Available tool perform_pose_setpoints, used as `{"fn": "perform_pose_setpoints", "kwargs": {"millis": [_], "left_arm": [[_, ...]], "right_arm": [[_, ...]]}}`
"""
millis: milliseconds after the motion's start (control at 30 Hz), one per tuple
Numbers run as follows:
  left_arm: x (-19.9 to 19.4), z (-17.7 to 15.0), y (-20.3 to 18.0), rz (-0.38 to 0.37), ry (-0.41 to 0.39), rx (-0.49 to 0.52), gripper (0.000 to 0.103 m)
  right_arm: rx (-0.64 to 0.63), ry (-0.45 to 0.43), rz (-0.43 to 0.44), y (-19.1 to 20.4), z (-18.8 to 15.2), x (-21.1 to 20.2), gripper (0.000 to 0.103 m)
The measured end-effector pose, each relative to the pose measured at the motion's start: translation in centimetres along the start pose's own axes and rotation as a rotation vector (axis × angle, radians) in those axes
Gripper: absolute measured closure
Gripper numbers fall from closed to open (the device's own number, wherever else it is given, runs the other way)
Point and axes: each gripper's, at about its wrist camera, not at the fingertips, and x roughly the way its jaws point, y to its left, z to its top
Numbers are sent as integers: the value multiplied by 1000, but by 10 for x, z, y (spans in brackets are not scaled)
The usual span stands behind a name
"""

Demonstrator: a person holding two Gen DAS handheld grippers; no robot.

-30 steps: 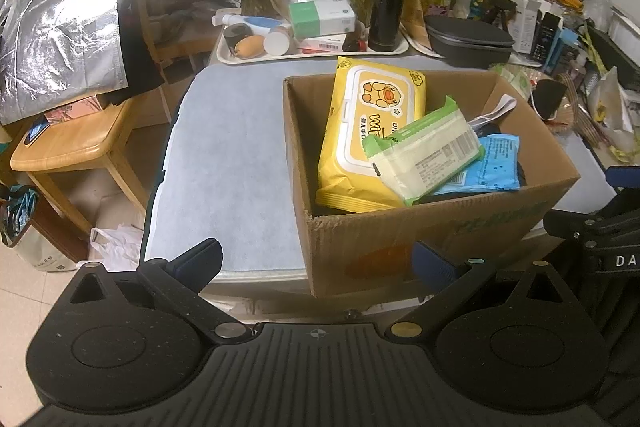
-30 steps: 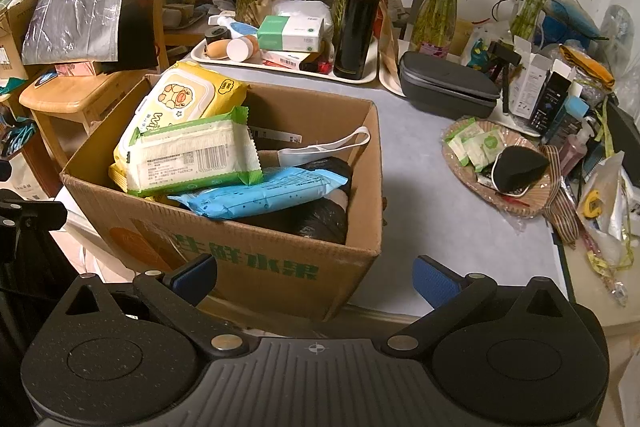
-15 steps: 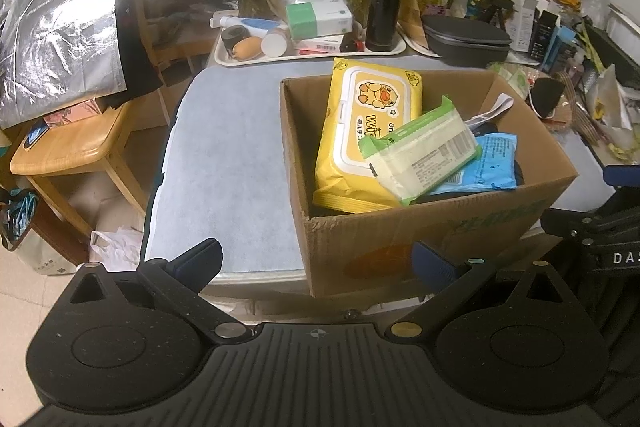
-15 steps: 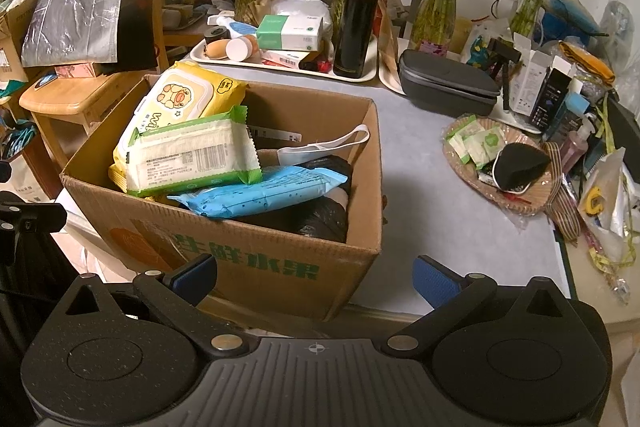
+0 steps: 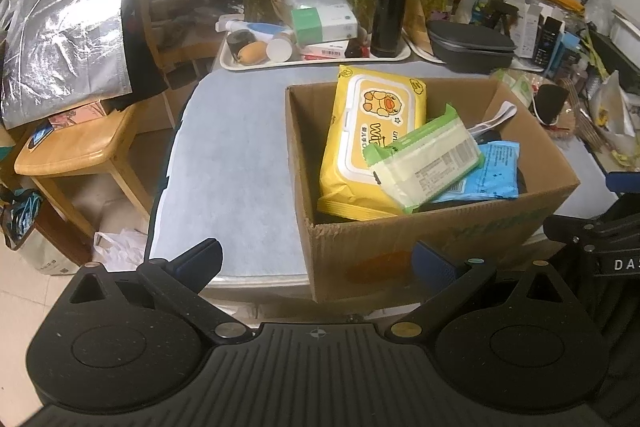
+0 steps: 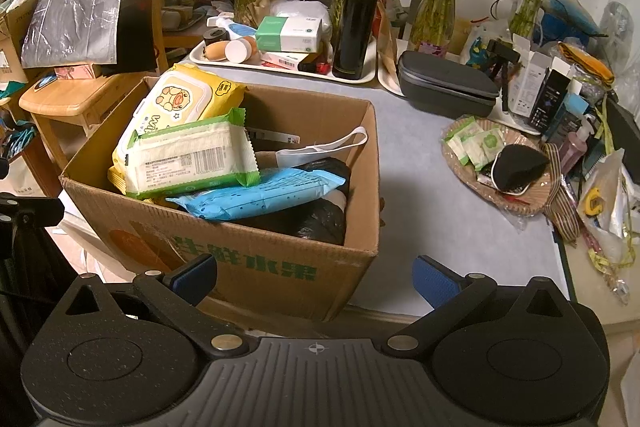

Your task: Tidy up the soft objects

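Box (image 6: 256,267) already holds our yellow pack (image 6: 176,99), green pack (image 6: 188,157) and blue pack (image 6: 260,193), both grippers (image 5: 316,259) (image 6: 316,275) released and empty just short of it, so sorting looks barely begun.

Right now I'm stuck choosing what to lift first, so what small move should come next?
Probably ease the open right gripper forward over the cardboard box toward the green wipes pack. It lies topmost, across the yellow pack and the blue pack, and nothing covers it.
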Motion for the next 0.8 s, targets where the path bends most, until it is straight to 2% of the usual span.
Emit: {"fn": "perform_pose_setpoints", "kwargs": {"millis": [600,800], "left_arm": [[0,2,0,15,-1,6,0],[-1,0,0,-8,-18,17,0]], "right_arm": [[0,0,2,-1,0,0,0],[7,1,3,-2,0,1,0]]}}
